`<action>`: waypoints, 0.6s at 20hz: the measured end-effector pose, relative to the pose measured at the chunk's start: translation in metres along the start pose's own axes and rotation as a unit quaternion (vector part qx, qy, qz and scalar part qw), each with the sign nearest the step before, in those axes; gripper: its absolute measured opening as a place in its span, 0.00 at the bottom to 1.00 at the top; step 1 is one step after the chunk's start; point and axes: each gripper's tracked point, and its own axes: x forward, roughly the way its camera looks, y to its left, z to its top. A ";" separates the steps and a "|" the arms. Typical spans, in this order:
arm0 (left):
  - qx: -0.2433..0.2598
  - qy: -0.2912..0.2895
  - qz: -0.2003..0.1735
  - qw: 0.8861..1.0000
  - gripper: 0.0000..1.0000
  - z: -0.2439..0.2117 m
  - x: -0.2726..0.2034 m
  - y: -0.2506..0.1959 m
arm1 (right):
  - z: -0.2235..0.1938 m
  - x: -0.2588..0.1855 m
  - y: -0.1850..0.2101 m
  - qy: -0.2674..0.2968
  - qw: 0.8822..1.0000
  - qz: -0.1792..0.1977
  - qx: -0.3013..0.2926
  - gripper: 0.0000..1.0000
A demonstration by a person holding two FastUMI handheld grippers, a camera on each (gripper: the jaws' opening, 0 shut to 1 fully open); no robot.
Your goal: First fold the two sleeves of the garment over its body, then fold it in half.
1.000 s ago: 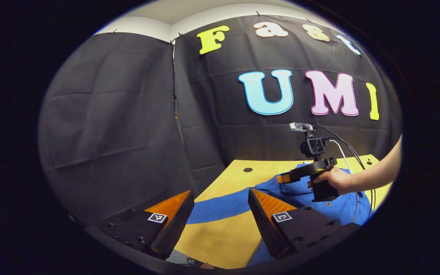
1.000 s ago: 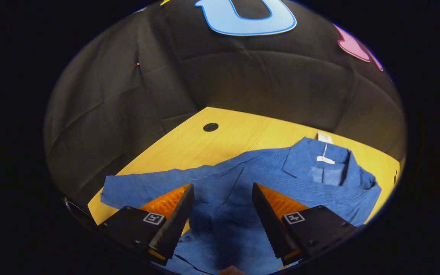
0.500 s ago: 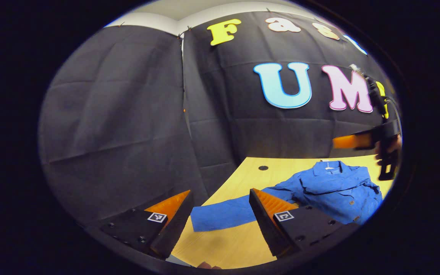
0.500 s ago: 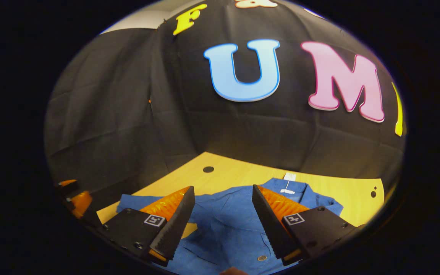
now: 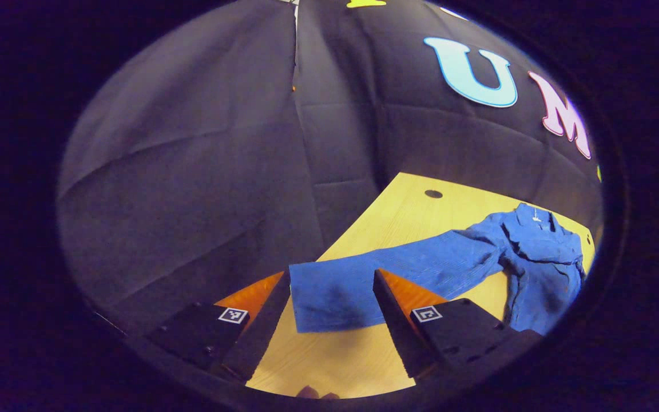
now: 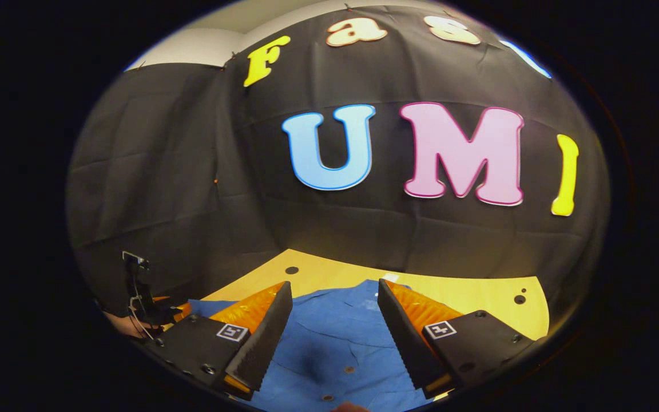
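A blue button-up shirt [image 5: 535, 257] lies on the yellow wooden table [image 5: 421, 217]. Its long sleeve [image 5: 375, 274] stretches out flat toward me, and the cuff [image 5: 329, 297] lies between the fingers of my left gripper [image 5: 329, 280], which hangs open just above it. In the right gripper view the shirt's body [image 6: 329, 332] with its buttons spreads below my right gripper [image 6: 334, 292], open and holding nothing. The left gripper [image 6: 146, 303] and the hand holding it show at the far left of that view.
The table [image 6: 455, 292] has a round hole [image 5: 433, 194] near its back edge and two small holes [image 6: 515, 298] at the right. Black cloth walls close in behind and to the left. Bare table top lies in front of the cuff.
My left gripper has dropped and tilted down over the sleeve's cuff. My right gripper has lifted and pulled back, and now looks more at the wall. Both stayed open.
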 end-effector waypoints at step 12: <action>-0.040 0.072 0.002 0.997 0.86 -0.035 0.045 0.012 | -0.001 -0.009 -0.014 0.014 0.999 -0.031 0.032 0.96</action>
